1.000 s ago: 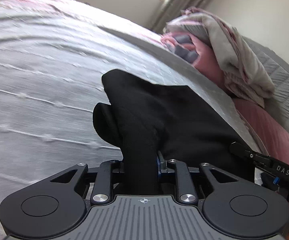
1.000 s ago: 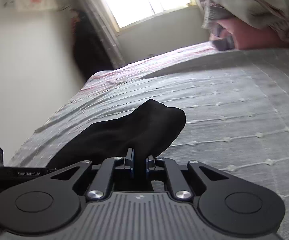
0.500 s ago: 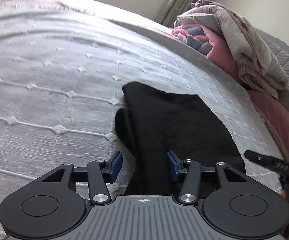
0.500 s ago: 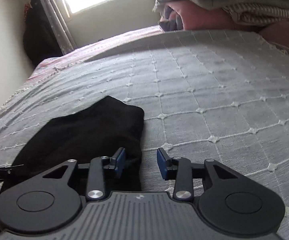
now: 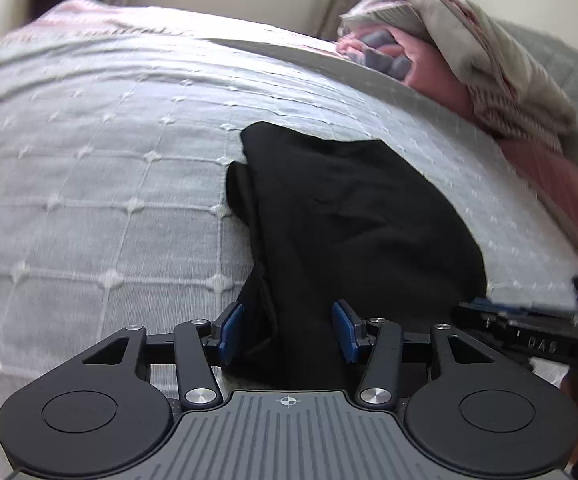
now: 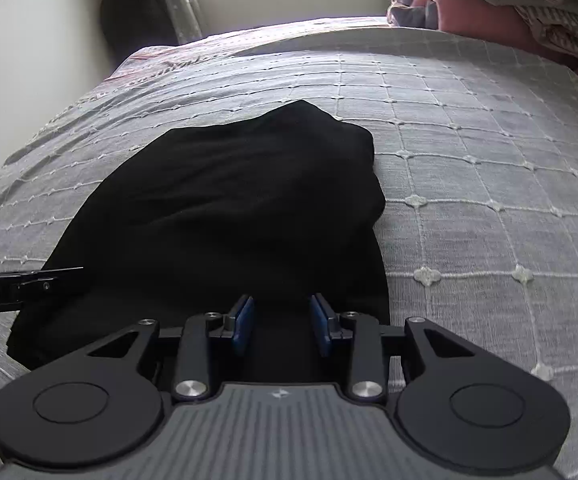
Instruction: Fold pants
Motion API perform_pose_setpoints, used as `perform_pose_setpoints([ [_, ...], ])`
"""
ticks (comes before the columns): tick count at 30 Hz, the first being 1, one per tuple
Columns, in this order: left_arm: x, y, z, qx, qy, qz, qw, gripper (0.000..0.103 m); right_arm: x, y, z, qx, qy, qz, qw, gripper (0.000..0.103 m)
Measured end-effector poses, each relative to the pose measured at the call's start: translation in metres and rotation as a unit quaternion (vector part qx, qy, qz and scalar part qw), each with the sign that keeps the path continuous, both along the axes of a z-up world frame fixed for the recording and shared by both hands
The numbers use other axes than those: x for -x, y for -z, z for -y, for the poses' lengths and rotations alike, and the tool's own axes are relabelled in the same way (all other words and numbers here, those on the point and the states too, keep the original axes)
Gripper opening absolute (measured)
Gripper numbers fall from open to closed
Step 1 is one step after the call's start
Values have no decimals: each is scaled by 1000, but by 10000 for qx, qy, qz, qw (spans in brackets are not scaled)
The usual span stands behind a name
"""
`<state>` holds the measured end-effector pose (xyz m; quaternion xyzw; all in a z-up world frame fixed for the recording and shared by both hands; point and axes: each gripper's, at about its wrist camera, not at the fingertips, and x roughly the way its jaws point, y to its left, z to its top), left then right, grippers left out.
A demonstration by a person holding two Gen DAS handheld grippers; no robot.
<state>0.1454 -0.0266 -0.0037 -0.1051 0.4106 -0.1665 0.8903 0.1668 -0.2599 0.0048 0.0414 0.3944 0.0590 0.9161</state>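
Note:
The black pants (image 5: 353, 216) lie folded in a compact bundle on the grey quilted bedspread (image 5: 89, 184). My left gripper (image 5: 287, 330) is open, its blue pads either side of the near left edge of the pants without pinching them. My right gripper (image 6: 283, 324) is open over the near right edge of the pants (image 6: 229, 208), pads apart. The right gripper's side shows at the right edge of the left wrist view (image 5: 529, 336), and the left gripper's side shows at the left edge of the right wrist view (image 6: 13, 288).
A pile of pink and grey bedding (image 5: 449, 52) sits at the head of the bed, also in the right wrist view (image 6: 509, 4). A window with curtains (image 6: 185, 4) and a white wall lie beyond the bed's far end.
Both grippers were shut on the black pants and held them lifted; they lowered the fabric onto the bed and opened. The pants now lie flat and folded.

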Motion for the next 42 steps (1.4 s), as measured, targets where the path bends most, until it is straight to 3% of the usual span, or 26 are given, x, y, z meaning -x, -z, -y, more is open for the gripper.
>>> perform_pose_setpoints([
  [3, 8, -7, -6, 37, -50, -55, 10000, 51, 8, -5, -1, 23, 117, -30, 9999, 85],
  [7, 26, -27, -8, -228, -201, 150, 9994, 54, 23, -17, -10, 284, 53, 158, 9995, 88],
  [9, 41, -41, -10, -347, -371, 390, 9980, 64, 34, -28, -11, 282, 59, 324, 9991, 92],
  [12, 66, -62, -6, -524, -671, 695, 9939, 71, 55, -43, -16, 303, 45, 595, 9978, 96],
  [14, 86, -73, -5, -466, -844, 820, 9920, 82, 71, -51, -20, 287, 12, 762, 9967, 98],
  [16, 109, -78, -8, -304, -994, 922, 9903, 85, 89, -57, -25, 274, -11, 943, 9952, 101],
  [22, 167, -65, -15, -244, -1342, 1026, 9853, 93, 160, -54, -39, 349, -57, 1291, 9910, 103],
  [27, 187, -53, -4, -783, -1564, 1239, 9768, 98, 202, -39, -44, 545, -156, 1401, 9885, 103],
  [33, 201, -47, 20, -1389, -1250, 1572, 9697, 99, 209, -47, -39, 479, -17, 1592, 9861, 103],
  [42, 197, -40, 17, -1511, -1291, 1694, 9653, 103, 199, -31, -29, 709, 4, 1373, 9880, 103],
])
